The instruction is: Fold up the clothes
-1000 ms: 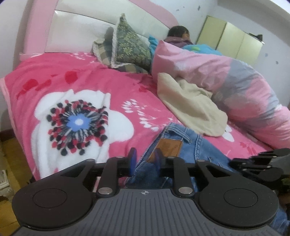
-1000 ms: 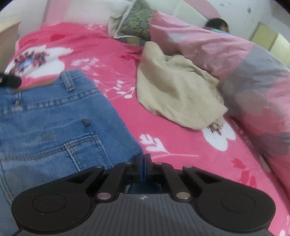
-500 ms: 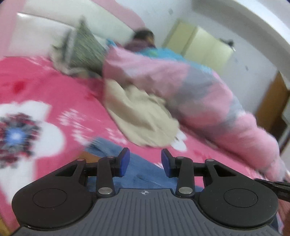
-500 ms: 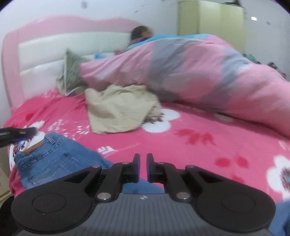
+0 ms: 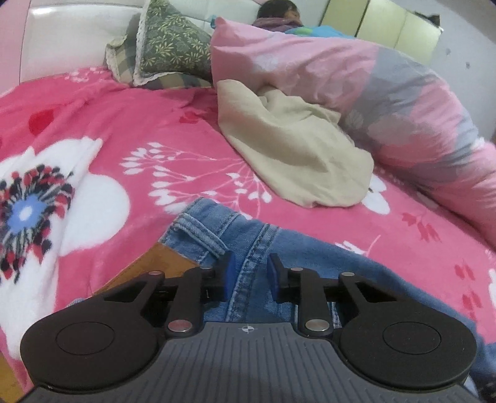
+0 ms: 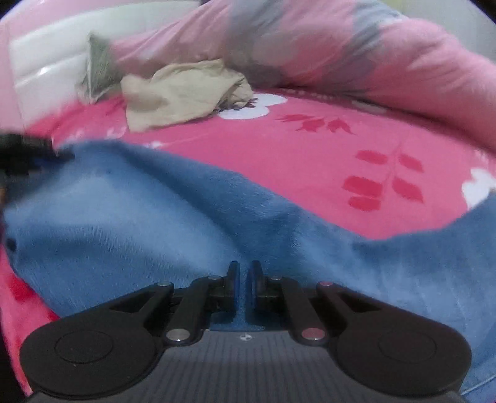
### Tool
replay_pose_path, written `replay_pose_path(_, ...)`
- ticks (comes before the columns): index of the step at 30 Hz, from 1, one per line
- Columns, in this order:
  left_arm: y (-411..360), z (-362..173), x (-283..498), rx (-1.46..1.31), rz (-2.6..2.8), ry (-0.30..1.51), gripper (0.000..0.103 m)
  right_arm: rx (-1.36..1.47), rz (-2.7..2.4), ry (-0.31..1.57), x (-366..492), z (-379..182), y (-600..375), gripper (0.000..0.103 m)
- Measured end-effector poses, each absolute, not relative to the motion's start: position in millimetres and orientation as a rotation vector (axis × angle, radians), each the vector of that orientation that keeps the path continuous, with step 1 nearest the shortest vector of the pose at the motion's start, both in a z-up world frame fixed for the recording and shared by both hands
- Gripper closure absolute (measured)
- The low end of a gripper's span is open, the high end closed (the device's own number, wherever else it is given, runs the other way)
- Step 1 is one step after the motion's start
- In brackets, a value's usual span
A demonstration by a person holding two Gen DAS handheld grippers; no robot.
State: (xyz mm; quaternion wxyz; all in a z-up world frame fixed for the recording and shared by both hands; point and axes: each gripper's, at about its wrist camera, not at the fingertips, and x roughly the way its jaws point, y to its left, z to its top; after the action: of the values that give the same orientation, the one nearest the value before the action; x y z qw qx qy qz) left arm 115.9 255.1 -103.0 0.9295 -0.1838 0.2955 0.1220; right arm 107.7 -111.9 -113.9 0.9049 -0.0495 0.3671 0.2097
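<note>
- Two hand-held grippers work over a pair of blue jeans (image 5: 266, 245) spread on a pink floral blanket (image 5: 130, 130) covering a bed.
- The left gripper (image 5: 248, 272) sits over the waistband, its blue pads set apart with the centre back seam of the denim running up between them; its jaws have just been closing, and whether the pads press the cloth I cannot tell.
- A brown leather patch (image 5: 155, 263) on the waistband lies just left of that gripper, beside a belt loop (image 5: 198, 235).
- The right gripper (image 6: 245, 285) has its jaws almost together, only a thin gap left; denim (image 6: 130, 223) lies under and ahead of it, but a grip on the cloth cannot be made out.
- A crumpled beige garment (image 5: 294, 161) lies further up the bed, touching a rolled pink and grey duvet (image 5: 387, 102).
- A green leaf-print pillow (image 5: 167, 46) leans at the white headboard (image 5: 71, 37).
- A person's head (image 5: 277, 12) shows beyond the duvet.
</note>
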Motion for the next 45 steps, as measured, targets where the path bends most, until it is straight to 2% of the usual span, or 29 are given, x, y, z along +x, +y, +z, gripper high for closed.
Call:
replay_pose_path(3, 247, -96, 115, -0.353, 0.241, 0.600, 0.067, -0.010, 0.405, 0.758, 99, -100, -131, 0.096)
replay_pose_path(6, 242, -96, 118, -0.327, 0.278, 0.600, 0.065, 0.105, 0.364, 0.787, 99, -83, -156, 0.084)
replay_pose_path(9, 239, -100, 120, -0.306, 0.314, 0.599, 0.065, 0.176, 0.319, 0.831, 109, -62, -174, 0.078)
replay_pose_path(11, 234, -100, 121, -0.274, 0.332, 0.599, 0.065, 0.150, 0.277, 0.852, 118, -49, -177, 0.060)
replay_pose_path(13, 231, -100, 121, -0.264, 0.347, 0.600, 0.063, 0.136, 0.253, 0.905, 124, -35, -172, 0.052)
replay_pose_path(20, 233, -100, 118, -0.293, 0.394, 0.587, 0.062, 0.109, 0.295, 1.027, 83, 23, -149, 0.050)
replay_pose_path(23, 229, -100, 118, -0.264, 0.413, 0.588, 0.062, 0.021, 0.332, 0.995, 52, 53, -131, 0.039)
replay_pose_path(27, 223, -99, 119, -0.233, 0.447, 0.595, 0.062, -0.141, 0.406, 0.920, 18, 80, -103, 0.037)
replay_pose_path(34, 222, -100, 117, -0.243, 0.464, 0.587, 0.062, -0.201, 0.444, 0.885, -1, 93, -94, 0.037)
replay_pose_path(45, 221, -102, 118, -0.227, 0.464, 0.578, 0.061, -0.074, 0.449, 0.871, 1, 106, -109, 0.037)
